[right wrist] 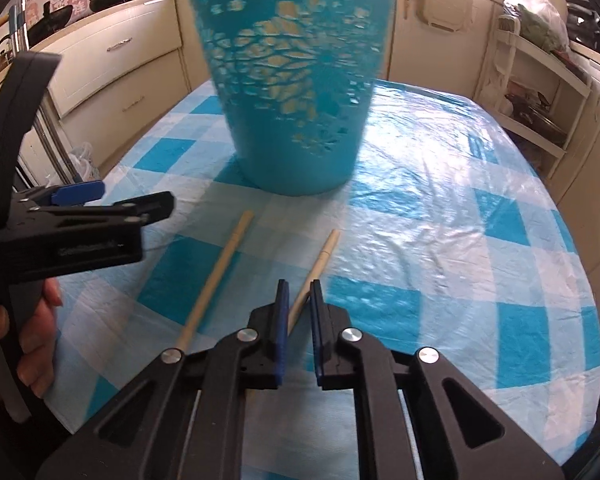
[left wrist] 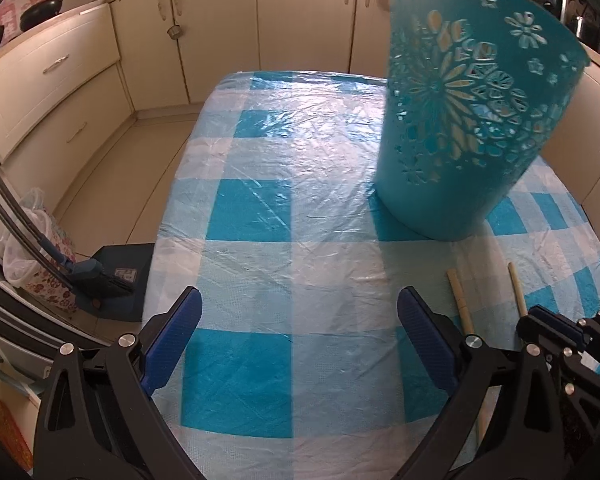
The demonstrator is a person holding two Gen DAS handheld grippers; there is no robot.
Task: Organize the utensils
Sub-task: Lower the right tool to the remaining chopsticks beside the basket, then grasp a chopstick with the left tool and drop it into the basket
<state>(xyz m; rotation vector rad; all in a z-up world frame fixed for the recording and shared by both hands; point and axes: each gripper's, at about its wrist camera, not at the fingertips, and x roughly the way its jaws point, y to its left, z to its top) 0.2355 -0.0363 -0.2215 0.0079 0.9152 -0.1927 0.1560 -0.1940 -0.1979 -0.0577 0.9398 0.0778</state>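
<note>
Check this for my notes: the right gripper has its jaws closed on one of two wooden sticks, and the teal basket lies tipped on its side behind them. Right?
One thing is wrong: the teal basket stands upright on the checked tablecloth, as the right wrist view shows. The right gripper does have its jaws closed on one wooden stick, with the other stick lying beside it.

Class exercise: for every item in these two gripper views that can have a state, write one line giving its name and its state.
teal basket: upright on the table, no chopsticks seen through its cut-outs.
right gripper: shut on the right chopstick.
left chopstick: lying flat on the checked tablecloth, untouched.
left gripper: open, holding nothing.
cupboard doors: closed.
</note>
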